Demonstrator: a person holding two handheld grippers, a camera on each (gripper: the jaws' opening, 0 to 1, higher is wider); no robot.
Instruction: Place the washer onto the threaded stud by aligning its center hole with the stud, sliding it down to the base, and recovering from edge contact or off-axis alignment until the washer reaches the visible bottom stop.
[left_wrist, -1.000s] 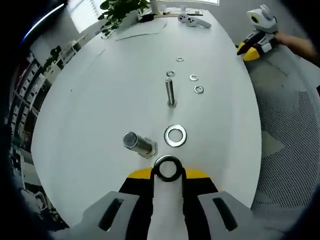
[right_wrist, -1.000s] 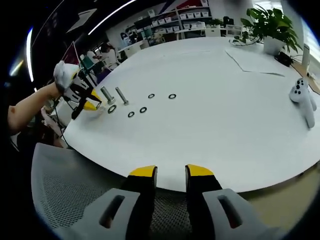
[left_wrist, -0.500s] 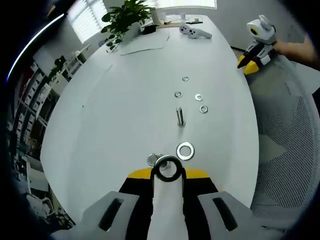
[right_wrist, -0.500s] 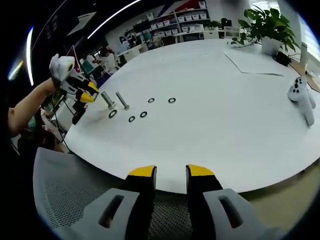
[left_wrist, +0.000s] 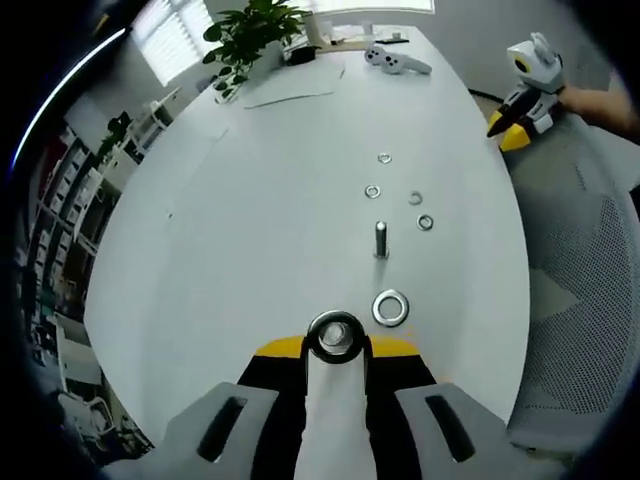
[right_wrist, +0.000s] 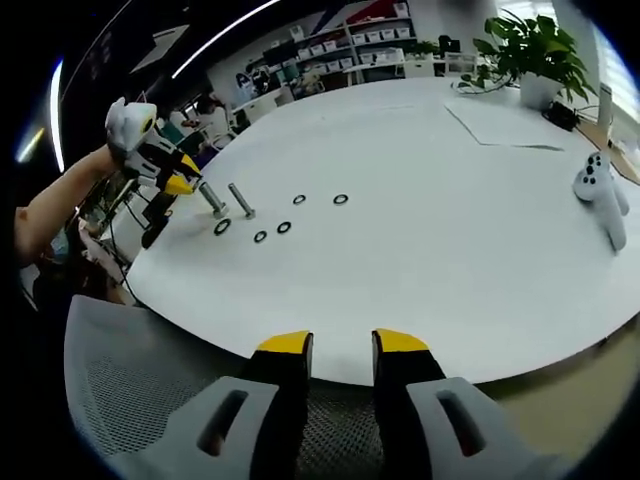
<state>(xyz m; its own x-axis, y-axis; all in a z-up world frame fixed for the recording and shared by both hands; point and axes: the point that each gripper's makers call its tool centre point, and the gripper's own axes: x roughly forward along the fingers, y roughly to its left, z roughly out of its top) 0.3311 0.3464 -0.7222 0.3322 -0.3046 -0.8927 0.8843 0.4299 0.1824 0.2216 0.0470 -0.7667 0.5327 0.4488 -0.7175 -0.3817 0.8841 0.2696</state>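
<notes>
1. Left gripper (left_wrist: 336, 352): jaws clenched on a washer (left_wrist: 336, 336), held flat at the tips. In the left gripper view its hole sits right over the top of a near stud, whose metal end shows through the hole. In the right gripper view the left gripper (right_wrist: 172, 178) hangs at the head of the leaning near stud (right_wrist: 211, 198), far left on the table.
2. Right gripper (right_wrist: 338, 350): jaws released, a small gap between the yellow tips, nothing held; it sits off the near table edge above a mesh chair (right_wrist: 130, 380). Idle.
3. Step in hand, my read: threading the washer onto the stud. To do it well, keep the washer square to the stud axis and hold the hole centred. If an edge catches on the thread, lift slightly and re-centre rather than push. Lower until it meets the base, then let go.
4. Washer look: shiny steel ring, flat, wide rim, round centre hole; thin, likely slippery in the jaws.
5. Just beyond, right: a loose large washer (left_wrist: 390, 307) flat on the white table (left_wrist: 250, 200).
6. Farther: a second stud (left_wrist: 381, 240) standing upright, bare.
7. Far: four small washers around (left_wrist: 372, 191), spread apart, flat.
8. Farthest: white game controller (left_wrist: 397, 61), paper sheet (left_wrist: 290, 88), potted plant (left_wrist: 245, 35). The right gripper (left_wrist: 520, 110) shows far right at the table edge.
</notes>
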